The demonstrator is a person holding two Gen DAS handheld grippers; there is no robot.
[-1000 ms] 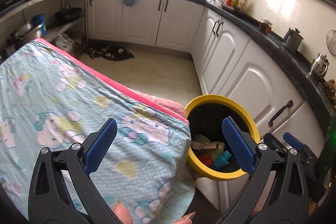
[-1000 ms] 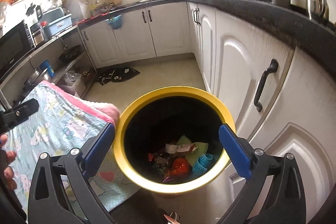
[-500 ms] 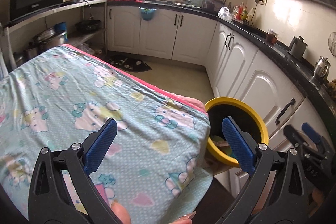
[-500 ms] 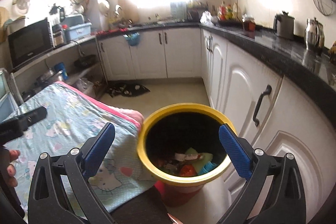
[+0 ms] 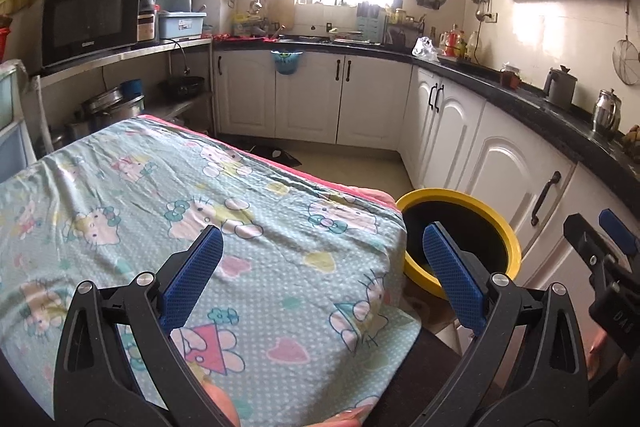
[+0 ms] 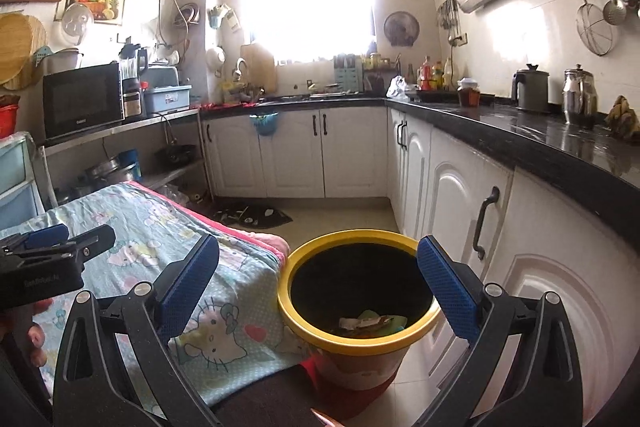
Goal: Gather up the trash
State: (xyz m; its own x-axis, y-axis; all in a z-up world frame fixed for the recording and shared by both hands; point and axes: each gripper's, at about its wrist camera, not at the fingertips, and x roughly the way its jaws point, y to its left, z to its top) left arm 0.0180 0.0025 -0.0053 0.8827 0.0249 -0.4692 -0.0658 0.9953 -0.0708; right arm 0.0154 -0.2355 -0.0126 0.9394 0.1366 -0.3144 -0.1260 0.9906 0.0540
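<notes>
Kitchen with white cabinets [image 6: 352,151] and black counter [image 6: 520,135]; a table under a cartoon-print cloth [image 5: 200,211] stands just beside a yellow-rimmed bin [image 6: 356,311]. Trash [image 6: 372,321] lies at the bin bottom. Right gripper [image 6: 318,287] is spread wide, empty, above the bin. Left gripper [image 5: 322,271] is likewise spread, empty, over the cloth's corner, bin to its right.

Little lettering is readable. In the left wrist view, the black body of the right gripper [image 5: 612,319] carries pale characters resembling "DA6". In the right wrist view, the left gripper [image 6: 40,279] bears a small printed word, and the microwave [image 6: 82,101] a brand mark; both are too small to make out.
</notes>
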